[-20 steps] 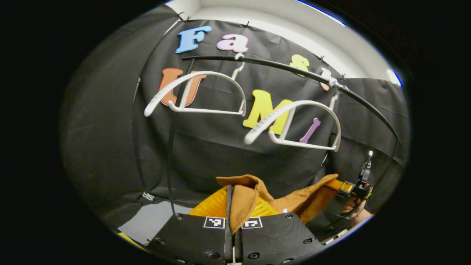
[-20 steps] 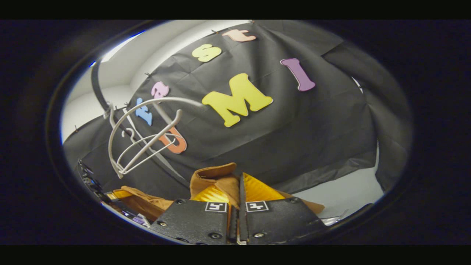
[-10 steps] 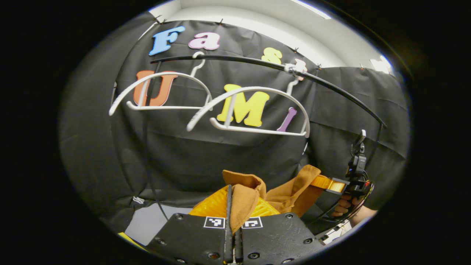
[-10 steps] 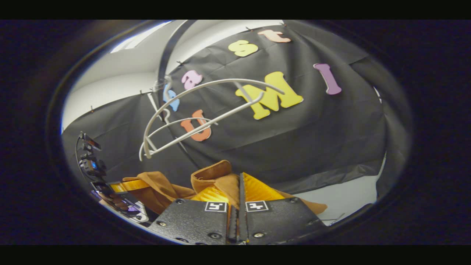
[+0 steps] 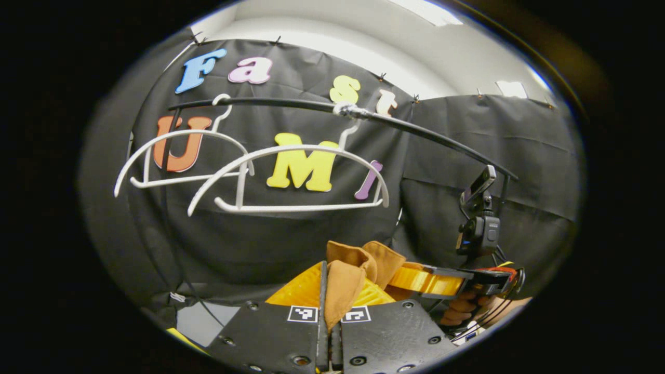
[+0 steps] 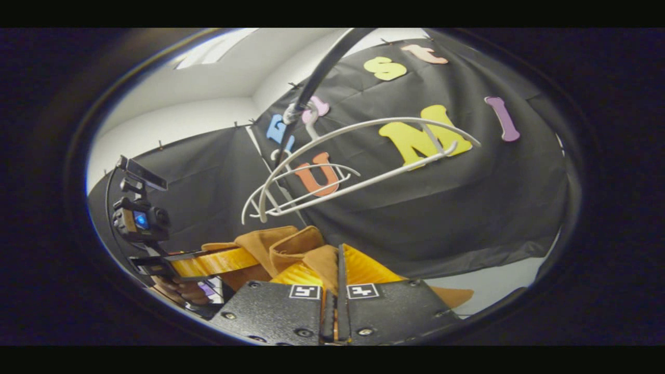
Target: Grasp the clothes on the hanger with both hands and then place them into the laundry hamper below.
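While pinched at two spots, brown cloth (image 5: 345, 270) bunched low, under the bare white hangers (image 5: 291, 176) and apart from them. Left gripper (image 5: 328, 291) clamped tight on one folded edge. Right gripper (image 6: 336, 278) clamped tight on another fold (image 6: 311, 254), just beside the first. Hangers hooked on a dark rail (image 5: 363, 114) up high. Open room between cloth and hangers. Black wall cloth (image 5: 291, 234) close behind. A hand (image 5: 462, 309) low at the side
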Motion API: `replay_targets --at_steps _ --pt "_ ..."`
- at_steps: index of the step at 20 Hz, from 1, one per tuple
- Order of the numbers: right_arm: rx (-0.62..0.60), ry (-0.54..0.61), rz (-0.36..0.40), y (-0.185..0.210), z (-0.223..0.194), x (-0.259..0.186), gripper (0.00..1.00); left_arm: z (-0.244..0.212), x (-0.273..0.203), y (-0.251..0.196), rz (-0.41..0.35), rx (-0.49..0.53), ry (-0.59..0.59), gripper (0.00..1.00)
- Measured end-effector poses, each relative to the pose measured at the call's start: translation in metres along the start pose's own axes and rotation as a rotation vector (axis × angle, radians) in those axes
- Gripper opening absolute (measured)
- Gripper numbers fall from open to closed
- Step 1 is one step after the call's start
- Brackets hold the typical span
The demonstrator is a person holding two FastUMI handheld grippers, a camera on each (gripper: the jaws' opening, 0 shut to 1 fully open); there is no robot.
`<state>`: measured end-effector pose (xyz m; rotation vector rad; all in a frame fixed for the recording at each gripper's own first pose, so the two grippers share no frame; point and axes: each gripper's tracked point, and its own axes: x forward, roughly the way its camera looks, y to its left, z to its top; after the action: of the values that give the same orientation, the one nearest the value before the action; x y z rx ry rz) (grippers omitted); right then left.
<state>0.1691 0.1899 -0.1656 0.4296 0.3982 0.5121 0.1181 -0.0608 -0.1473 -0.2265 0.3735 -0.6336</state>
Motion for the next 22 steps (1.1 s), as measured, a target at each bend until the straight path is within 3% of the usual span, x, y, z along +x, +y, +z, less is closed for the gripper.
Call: replay_targets --at_steps 2,6,12,22 --pt "0.0 0.016 0.023 0.007 -0.004 0.0 0.06 0.0 0.004 -0.006 -0.014 0.008 -0.002 0.07" --pt "-0.013 0.076 -0.029 -0.012 -0.032 0.005 0.05 -0.028 0.011 0.0 0.028 0.025 0.055 0.07" --pt "-0.028 0.184 -0.202 -0.051 -0.1 0.021 0.05 -0.101 0.017 0.029 0.083 0.023 0.223 0.07" --pt "0.068 0.348 -0.474 -0.101 -0.194 0.038 0.06 -0.203 0.03 0.068 0.129 -0.012 0.436 0.08"
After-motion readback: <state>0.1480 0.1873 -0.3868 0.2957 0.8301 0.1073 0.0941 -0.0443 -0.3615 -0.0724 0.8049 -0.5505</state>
